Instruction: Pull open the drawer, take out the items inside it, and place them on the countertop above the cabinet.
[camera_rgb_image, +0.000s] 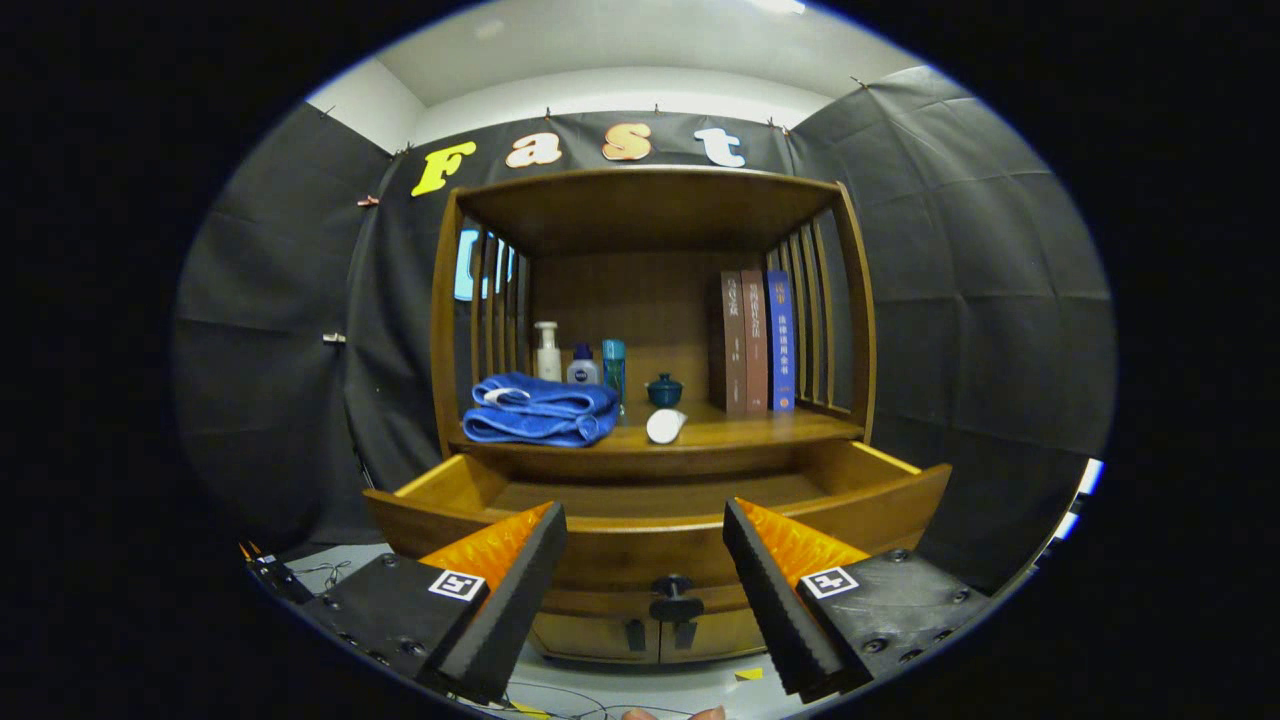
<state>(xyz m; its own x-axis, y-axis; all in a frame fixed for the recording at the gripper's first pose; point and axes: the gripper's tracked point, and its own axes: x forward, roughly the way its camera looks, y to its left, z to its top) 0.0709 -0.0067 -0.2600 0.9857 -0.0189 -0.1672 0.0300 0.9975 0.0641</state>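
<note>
Gripper view: gripper (645, 560) spread before drawer (655, 545)

We can't see into the drawer (655, 490): its front panel and the claw (645, 580), fingers spread apart, cover most of the inside, so contents can't be told. Towel (540, 410) hides the lower parts of the bottles (580, 362) behind it. Small white thing (664, 425) by the dark lidded jar (664, 390) is too small to identify. Book (758, 340) spines too small to make out. Cabinet doors (650, 632) below are partly cut off by the fingers. Fingertips of a person (675, 713) are cut off at the bottom.
</note>
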